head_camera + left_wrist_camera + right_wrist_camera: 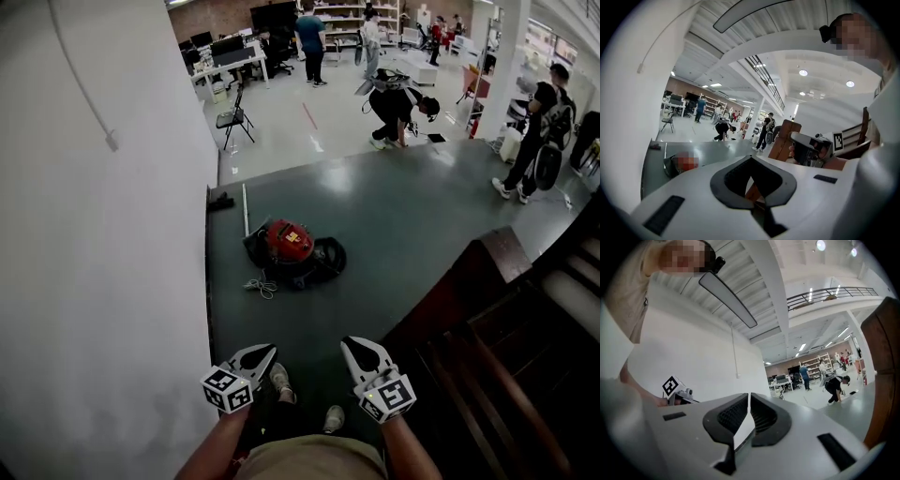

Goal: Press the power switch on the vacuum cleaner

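Grey-green floor bears a red vacuum cleaner, well ahead of you. Your left gripper and right gripper hover low; both jaw pairs closed, empty.

Surroundings: open workshop hall, raised dark floor, stairs.

White wall at left, thin cable running down it to a clip. Dark green floor meets a paler hall floor beyond, marked with a short red line. Small black object against the wall foot. Dark wooden stairs at right, with a wooden newel post. Folding chair near a bench carrying monitors. Shelving at rear. One person bent over, one standing at right, two standing at the back. White column.
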Tool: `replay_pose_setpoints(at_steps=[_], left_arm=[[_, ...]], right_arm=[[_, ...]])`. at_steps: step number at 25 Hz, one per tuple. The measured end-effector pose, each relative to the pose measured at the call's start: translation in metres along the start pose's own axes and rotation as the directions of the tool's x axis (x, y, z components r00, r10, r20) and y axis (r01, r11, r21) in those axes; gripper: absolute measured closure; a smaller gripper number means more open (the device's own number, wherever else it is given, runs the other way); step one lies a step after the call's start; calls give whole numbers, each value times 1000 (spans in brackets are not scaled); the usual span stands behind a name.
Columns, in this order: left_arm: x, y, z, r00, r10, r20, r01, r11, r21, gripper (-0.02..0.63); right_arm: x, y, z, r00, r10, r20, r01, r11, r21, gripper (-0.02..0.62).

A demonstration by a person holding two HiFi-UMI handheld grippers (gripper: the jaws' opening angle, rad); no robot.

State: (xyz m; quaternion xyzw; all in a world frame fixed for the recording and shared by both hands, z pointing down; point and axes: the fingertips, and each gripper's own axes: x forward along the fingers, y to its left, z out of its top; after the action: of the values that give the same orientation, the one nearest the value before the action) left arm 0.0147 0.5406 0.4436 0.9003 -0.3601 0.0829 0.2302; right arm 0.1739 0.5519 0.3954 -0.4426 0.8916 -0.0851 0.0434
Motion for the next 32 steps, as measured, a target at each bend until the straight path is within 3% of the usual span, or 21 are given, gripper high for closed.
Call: replay_pose_setpoints(at_steps=[11, 19, 25, 32], left_arm=[[27, 128, 41, 1000, -10, -1, 10, 999, -39, 601], [46, 219, 82, 998, -59, 17, 60, 997, -57, 601], [59, 277, 86, 994, -102, -27, 100, 993, -58, 601], [77, 304, 102, 990, -137, -18, 136, 989, -61, 601]], right_arm=[[121, -16, -21, 992, -3, -128, 1, 1000, -15, 584], [221, -37, -23, 984, -54, -168, 56, 998, 9, 584], [274, -47, -25, 979, -129, -160, 139, 989, 50, 584], [303, -58, -32, 967, -149, -206, 160, 986, 38, 584]])
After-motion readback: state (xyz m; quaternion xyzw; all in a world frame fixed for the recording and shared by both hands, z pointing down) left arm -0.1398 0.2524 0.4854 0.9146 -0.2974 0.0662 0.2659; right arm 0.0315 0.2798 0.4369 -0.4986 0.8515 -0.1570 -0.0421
